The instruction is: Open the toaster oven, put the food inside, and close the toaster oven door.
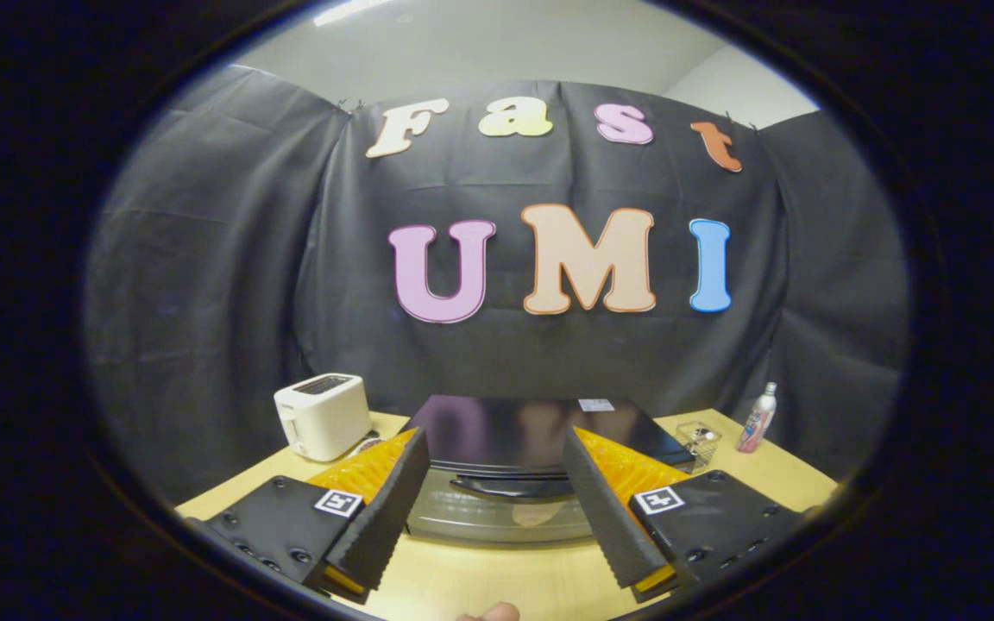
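1. The gripper (497,483) hangs above the near part of a wooden table (497,586), with its two fingers spread wide apart and nothing held between them; the tongs are released.
2. The toaster oven (540,440) sits at 12 o'clock from the fingers, just ahead of them and framed in the gap between them. Its dark, glossy top faces up, and the fingertips overlap its front corners in this view.
3. The oven door (497,516) is closed. Its glass front faces the gripper and a dark handle (510,488) runs across the upper part of the door, between the two fingertips.
4. Whether the fingers touch the oven cannot be told; they appear to hover in front of it and above the table.
5. A white toaster (323,416) stands at about 10 o'clock from the gripper, beside the oven's left side and near the table's far edge.
6. A small clear basket (698,438) sits at about 2 o'clock, just beside the oven's right rear corner. Its contents are too small to make out.
7. A bottle (758,420) with a pink label stands upright further out at 2 o'clock, near the basket and close to the table's far right edge.
8. A fingertip (488,612) of a person shows at 6 o'clock, at the near edge of the table.
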The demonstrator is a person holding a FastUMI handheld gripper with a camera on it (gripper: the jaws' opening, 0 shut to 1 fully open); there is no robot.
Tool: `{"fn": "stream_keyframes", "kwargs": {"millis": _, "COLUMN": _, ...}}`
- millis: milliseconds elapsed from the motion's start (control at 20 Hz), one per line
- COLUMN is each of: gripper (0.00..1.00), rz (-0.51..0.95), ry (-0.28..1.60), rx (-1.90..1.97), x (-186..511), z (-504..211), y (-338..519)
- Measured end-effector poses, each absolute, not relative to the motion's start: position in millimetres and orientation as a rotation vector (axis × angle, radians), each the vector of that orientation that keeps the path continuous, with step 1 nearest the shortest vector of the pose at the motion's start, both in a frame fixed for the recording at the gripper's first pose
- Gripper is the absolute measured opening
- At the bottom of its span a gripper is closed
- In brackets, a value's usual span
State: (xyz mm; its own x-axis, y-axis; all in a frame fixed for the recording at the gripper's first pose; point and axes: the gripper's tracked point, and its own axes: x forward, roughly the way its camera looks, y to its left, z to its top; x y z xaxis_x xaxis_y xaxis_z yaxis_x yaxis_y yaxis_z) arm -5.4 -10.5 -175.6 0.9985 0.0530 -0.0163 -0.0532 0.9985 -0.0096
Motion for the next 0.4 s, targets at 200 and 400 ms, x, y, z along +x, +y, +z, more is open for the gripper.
{"fn": "stream_keyframes", "kwargs": {"millis": 200, "gripper": 0.98, "rz": 0.038, "ry": 0.013, "rx": -0.017, "x": -13.5, "z": -168.9, "y": -8.7}}
{"fn": "stream_keyframes", "kwargs": {"millis": 400, "gripper": 0.98, "rz": 0.034, "ry": 0.019, "rx": -0.004, "x": -17.6, "z": -169.4, "y": -8.6}}
